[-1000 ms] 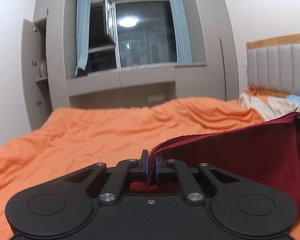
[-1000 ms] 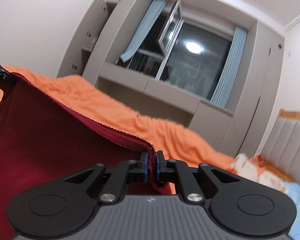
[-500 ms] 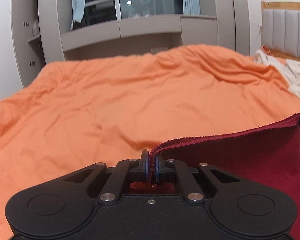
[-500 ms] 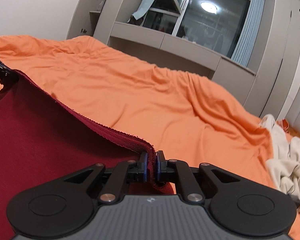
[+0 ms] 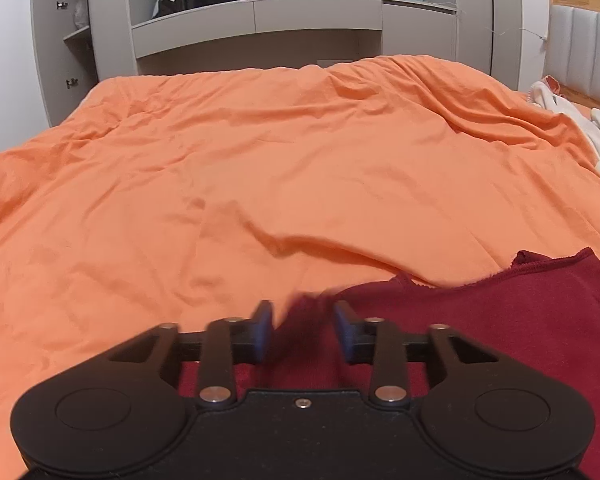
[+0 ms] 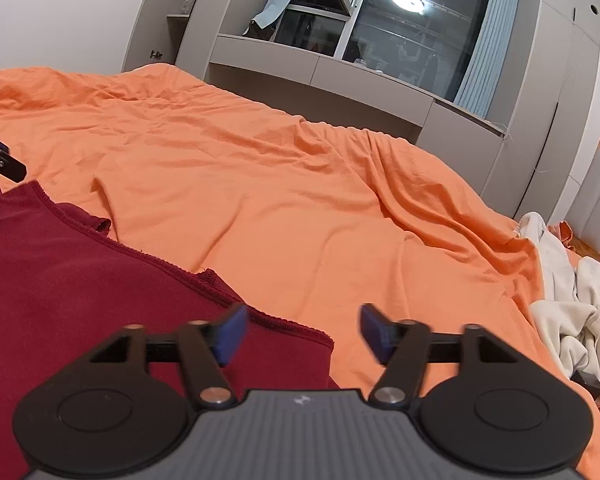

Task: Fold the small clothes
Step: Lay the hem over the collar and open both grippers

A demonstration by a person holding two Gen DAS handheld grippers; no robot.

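One dark red garment lies on the orange bedspread, spread mostly flat, its ribbed hem edge toward the far side of the bed. From my right wrist view the same garment fills the lower left, with one corner reaching under and between my right tongs.

Two tongs, both with blue pads. My left tongs are spread apart; a blurred fold of red cloth stands in the gap between the pads, and I cannot tell if it touches either one. My right tongs are spread wider, the left pad over the red cloth, the right pad over bare orange bedspread. Neither pair grips anything.

The tip of my left tongs shows at the left edge of the right wrist view, just beyond the garment's far corner.

One heap of cream-white clothes lies at the right side of the bed, well apart from the red garment. One window, grey cabinets around it.
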